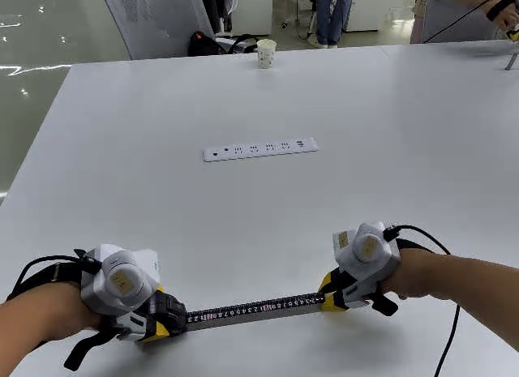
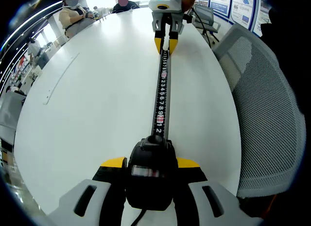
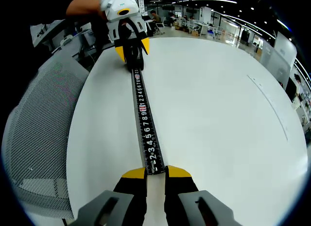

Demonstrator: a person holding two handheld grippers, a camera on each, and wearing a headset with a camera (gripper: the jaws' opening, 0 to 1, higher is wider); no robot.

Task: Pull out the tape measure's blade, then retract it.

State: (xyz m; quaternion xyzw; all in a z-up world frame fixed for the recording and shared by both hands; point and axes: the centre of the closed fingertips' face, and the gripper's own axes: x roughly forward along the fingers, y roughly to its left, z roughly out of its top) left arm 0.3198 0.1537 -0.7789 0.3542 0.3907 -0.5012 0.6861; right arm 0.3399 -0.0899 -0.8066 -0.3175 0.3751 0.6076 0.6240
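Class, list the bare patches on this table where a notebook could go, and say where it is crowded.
Bare: the table between power strip and blade; the band between power strip and paper cup; the areas either side of the strip. Crowded: the near edge, where left gripper holds the tape measure and right gripper the blade.

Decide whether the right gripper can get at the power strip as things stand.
Probably not yet: the right gripper is shut on the blade and must let go first, though the table between it and the power strip lies bare.
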